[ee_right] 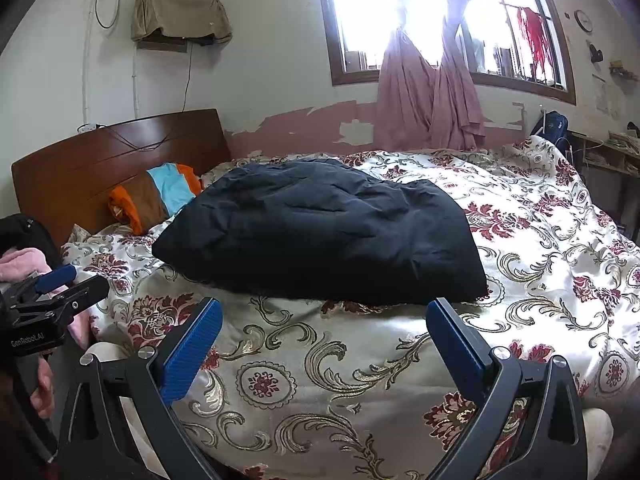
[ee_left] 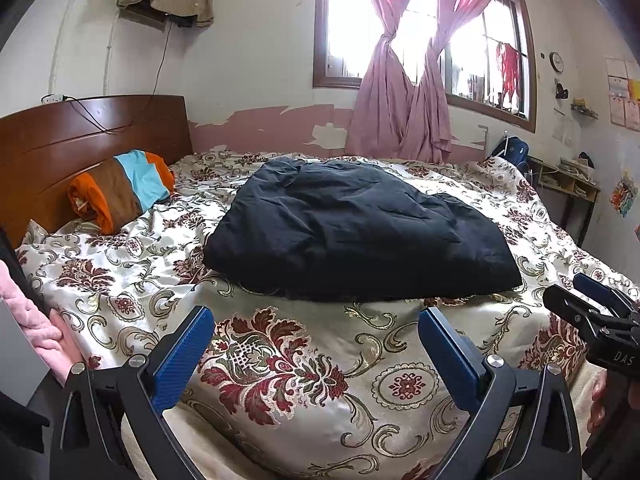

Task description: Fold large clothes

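Left wrist view: your left tool and right tool both gape wide, empty, above the floral bedspread. The dark garment lies folded mid-bed, pink curtains behind.

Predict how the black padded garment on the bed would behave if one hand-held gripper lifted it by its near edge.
The black padded garment looks puffy and creased, so it would probably droop and unfold rather than stay flat. Its bulk suggests it is light for its size, though that is a guess. On the glossy floral bedspread it may slide when pushed.
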Tool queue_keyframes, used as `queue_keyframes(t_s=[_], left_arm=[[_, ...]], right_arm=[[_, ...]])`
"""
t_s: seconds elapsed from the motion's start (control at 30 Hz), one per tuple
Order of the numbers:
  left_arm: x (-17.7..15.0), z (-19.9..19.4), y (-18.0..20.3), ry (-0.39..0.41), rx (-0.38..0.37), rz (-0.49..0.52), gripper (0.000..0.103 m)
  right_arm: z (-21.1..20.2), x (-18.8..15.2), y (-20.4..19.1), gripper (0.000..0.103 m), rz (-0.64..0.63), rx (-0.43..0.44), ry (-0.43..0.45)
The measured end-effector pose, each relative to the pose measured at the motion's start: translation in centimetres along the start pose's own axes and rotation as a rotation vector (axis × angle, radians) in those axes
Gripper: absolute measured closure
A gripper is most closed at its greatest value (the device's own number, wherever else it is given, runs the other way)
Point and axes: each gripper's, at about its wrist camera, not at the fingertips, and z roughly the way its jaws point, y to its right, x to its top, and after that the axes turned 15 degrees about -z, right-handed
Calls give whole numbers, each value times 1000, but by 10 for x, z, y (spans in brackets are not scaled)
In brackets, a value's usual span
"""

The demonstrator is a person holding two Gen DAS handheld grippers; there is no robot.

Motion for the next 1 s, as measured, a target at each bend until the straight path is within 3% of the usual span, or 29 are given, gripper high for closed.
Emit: queue_keyframes(t_s=[1.0], left_arm=[[0,0,0,-2,3,4,0]], right_arm=[[0,-1,0,3,1,1,-4]])
